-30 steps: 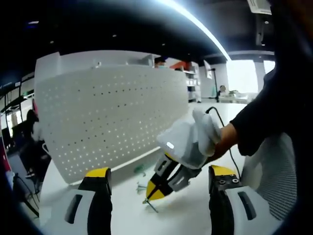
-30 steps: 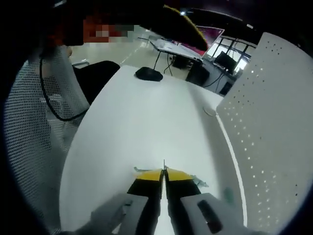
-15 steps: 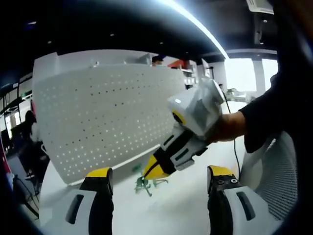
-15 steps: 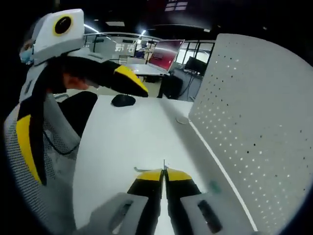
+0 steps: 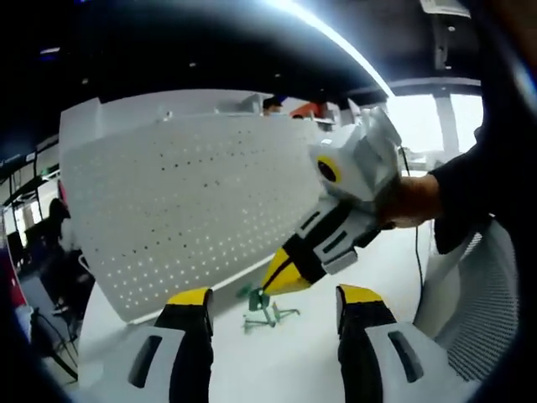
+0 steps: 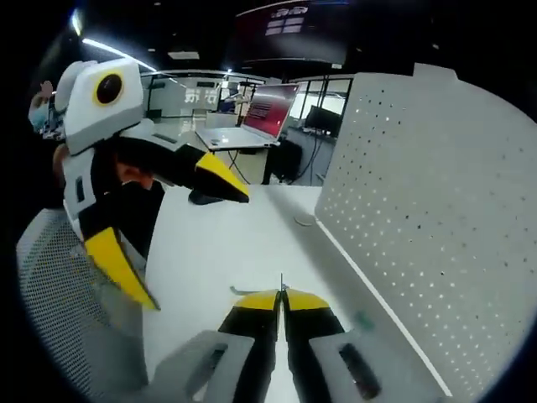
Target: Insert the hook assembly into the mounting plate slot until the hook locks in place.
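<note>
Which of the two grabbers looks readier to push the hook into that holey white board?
Right. The right gripper is already shut on the thin metal wire hook, raised near the white perforated board; the left gripper is open and holds nothing.

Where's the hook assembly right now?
In the left gripper view the hook assembly hangs pinched in the right tongs, low at centre, above the white table and in front of the pegboard.

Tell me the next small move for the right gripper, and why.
Probably carry the hook toward the holes of the white pegboard. The right gripper has its jaws shut on a thin metal hook and is raised above the white table, short of the board. The left gripper is open and holds nothing.
</note>
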